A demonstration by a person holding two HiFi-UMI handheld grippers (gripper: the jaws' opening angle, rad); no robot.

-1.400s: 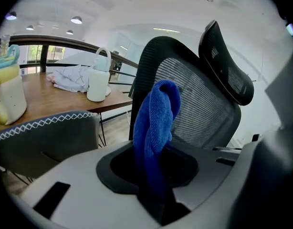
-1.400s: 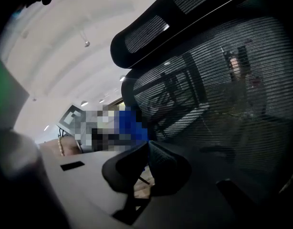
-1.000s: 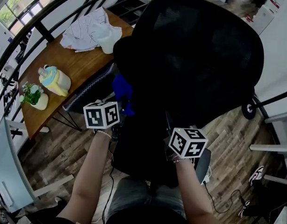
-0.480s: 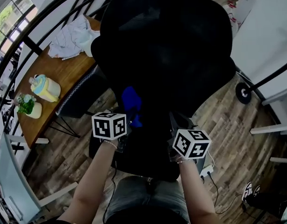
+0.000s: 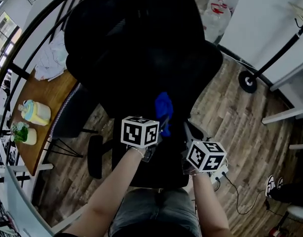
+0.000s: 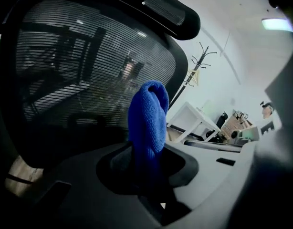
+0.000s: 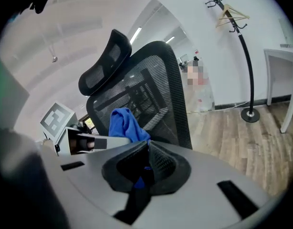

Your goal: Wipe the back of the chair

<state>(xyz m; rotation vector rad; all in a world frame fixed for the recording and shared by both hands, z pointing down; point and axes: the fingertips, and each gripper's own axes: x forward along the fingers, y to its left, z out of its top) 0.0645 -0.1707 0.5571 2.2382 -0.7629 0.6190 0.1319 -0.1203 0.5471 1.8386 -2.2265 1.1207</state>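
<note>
The black mesh chair back fills the middle of the head view, with its headrest on top. My left gripper is shut on a blue cloth, which bunches upward against the lower mesh. In the left gripper view the cloth rises out of the left gripper. My right gripper sits just right of it, near the chair's lower edge. In its own view the right gripper has its pads together, and the cloth and chair back lie beyond.
A wooden table at the left carries a yellow and blue pot, a small plant and a white cloth. A coat rack base and a white table leg stand at the right. A power strip with cables lies on the wood floor.
The left gripper has carried the blue cloth rightward across the lower chair back. The right gripper moved right with it, and the chair now sits further left in view.
</note>
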